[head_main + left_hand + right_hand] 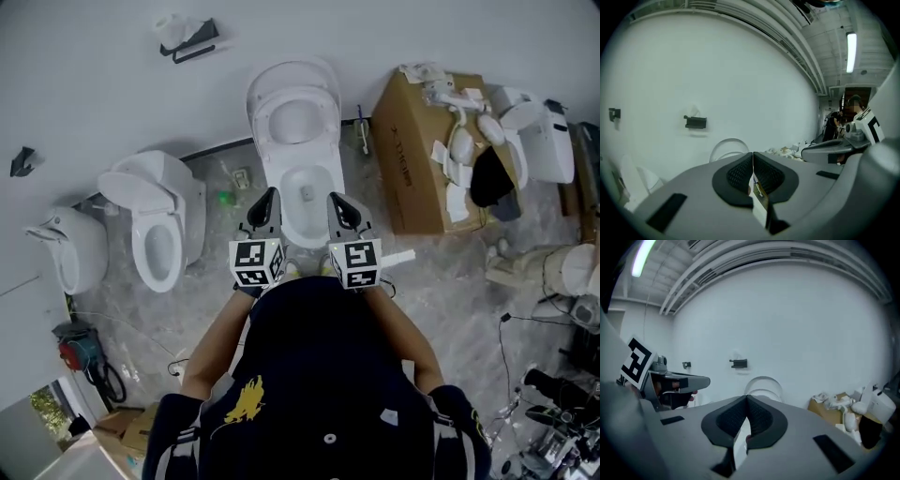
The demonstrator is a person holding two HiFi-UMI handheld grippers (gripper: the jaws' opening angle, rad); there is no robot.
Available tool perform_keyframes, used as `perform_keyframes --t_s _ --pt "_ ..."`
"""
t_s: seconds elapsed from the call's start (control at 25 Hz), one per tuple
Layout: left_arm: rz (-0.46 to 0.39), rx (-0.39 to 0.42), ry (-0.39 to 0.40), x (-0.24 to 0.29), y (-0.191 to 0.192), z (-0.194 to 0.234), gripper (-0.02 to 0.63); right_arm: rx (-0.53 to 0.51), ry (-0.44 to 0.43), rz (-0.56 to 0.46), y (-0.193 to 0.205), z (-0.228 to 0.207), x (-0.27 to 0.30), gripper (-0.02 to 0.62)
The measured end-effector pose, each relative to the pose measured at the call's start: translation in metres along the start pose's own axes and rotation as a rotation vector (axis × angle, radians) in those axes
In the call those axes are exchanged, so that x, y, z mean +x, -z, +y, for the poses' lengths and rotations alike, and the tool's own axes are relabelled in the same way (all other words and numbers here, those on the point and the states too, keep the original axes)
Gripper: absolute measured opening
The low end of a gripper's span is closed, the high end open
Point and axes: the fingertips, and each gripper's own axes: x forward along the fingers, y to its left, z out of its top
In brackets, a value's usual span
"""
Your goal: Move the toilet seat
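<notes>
A white toilet (323, 220) stands against the wall straight ahead of the person, its seat and lid (293, 103) raised upright over the bowl. My left gripper (270, 195) hovers above the bowl's left rim and my right gripper (335, 200) above the right rim, both aimed at the wall. In the left gripper view the pads meet at the left gripper (753, 157) with nothing between them; the raised lid (727, 147) shows beyond. The right gripper (746, 399) is likewise shut and empty, and the lid (763, 385) rises behind it.
Another white toilet (159, 230) sits to the left, and a further white fixture (70, 248) beyond it. A cardboard box (412, 178) topped with white parts stands at the right. A black bracket (187, 42) hangs on the wall. Cables and gear lie at the lower right.
</notes>
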Motion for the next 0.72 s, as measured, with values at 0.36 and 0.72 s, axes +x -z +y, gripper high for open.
perform_keyframes --t_s 0.36,0.72 --pt "0.013 0.066 0.010 -0.002 0.005 -0.017 0.021 0.010 0.053 -0.044 -0.014 -0.018 -0.010 0.025" --pt "0.012 0.060 0.017 0.000 0.004 -0.013 0.021 0.015 0.096 -0.064 -0.018 -0.033 -0.019 0.025"
